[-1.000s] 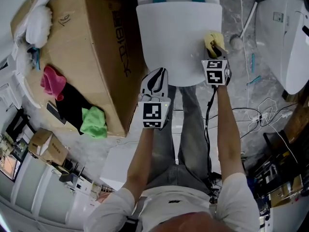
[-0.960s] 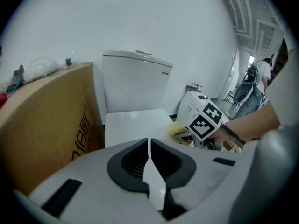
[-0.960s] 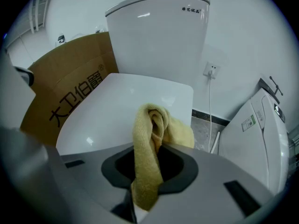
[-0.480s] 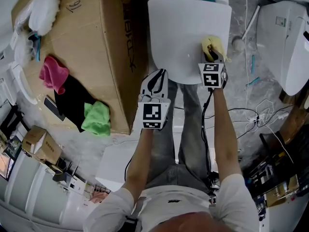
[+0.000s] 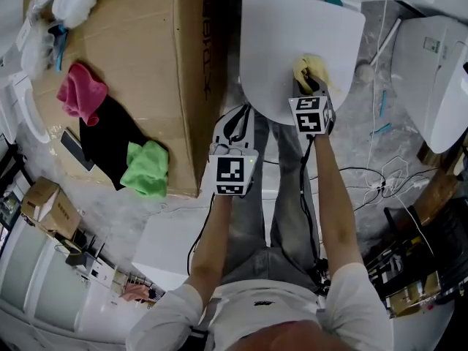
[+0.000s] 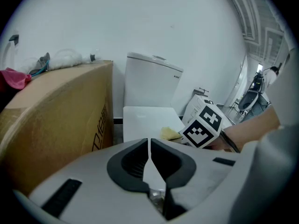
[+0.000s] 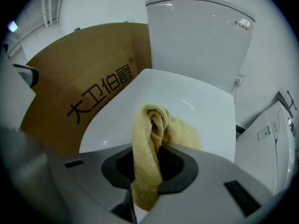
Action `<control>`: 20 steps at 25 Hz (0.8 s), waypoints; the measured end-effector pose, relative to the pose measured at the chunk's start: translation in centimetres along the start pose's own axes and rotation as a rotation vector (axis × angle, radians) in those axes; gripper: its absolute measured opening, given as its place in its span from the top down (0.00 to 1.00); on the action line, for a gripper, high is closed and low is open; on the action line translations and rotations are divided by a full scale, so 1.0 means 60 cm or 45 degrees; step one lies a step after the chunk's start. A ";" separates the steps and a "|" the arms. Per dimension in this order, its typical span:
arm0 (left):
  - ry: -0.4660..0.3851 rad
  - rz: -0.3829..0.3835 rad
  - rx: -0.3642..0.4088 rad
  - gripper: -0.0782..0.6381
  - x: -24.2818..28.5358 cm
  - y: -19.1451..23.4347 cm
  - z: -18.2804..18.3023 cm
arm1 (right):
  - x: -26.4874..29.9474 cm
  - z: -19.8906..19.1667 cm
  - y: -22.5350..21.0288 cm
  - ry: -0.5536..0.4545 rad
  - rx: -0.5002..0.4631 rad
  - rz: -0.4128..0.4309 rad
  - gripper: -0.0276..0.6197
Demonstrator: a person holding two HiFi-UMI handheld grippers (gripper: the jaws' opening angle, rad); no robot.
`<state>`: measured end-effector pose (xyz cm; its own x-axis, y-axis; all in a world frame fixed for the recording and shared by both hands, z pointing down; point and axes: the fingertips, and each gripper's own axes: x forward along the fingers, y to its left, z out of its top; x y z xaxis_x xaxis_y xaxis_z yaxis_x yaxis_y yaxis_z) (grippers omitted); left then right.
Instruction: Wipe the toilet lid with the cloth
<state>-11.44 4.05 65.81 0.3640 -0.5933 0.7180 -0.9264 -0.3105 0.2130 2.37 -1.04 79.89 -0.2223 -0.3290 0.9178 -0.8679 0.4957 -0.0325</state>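
Nearest, the left tongs (image 6: 149, 146) are pressed together on nothing, short of the toilet lid (image 6: 147, 118). The right tongs (image 7: 154, 148) are clamped on the yellow cloth (image 7: 145, 139). Its tail vanishes into their throat and its bunched front lies on the lid, and beyond, the head view crops the cistern (image 7: 196, 41).

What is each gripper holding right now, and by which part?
Right gripper: the yellow cloth, pinched by a bunched fold, its rest on the toilet lid. Left gripper: shut, nothing held.
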 end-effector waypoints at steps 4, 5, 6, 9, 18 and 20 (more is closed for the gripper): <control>-0.006 0.023 -0.024 0.83 -0.009 0.007 -0.007 | 0.006 0.010 0.036 -0.004 -0.050 0.050 0.80; -0.008 0.027 -0.029 0.83 -0.011 0.007 -0.008 | 0.007 0.013 0.044 -0.005 -0.060 0.063 0.80; -0.009 0.030 -0.033 0.83 -0.013 0.008 -0.008 | 0.009 0.016 0.053 -0.007 -0.070 0.075 0.80; -0.013 0.045 -0.046 0.83 -0.016 0.011 -0.012 | 0.013 0.025 0.078 -0.018 -0.099 0.114 0.80; 0.002 0.097 -0.094 0.83 -0.026 0.022 -0.038 | 0.025 0.047 0.158 -0.043 -0.205 0.257 0.80; 0.002 0.106 -0.103 0.83 -0.029 0.026 -0.043 | 0.026 0.048 0.170 -0.049 -0.213 0.277 0.80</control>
<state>-13.78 6.52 66.63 0.2856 -0.6133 0.7364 -0.9581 -0.1994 0.2054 -8.13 1.18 79.86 -0.4150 -0.2288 0.8806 -0.7130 0.6830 -0.1585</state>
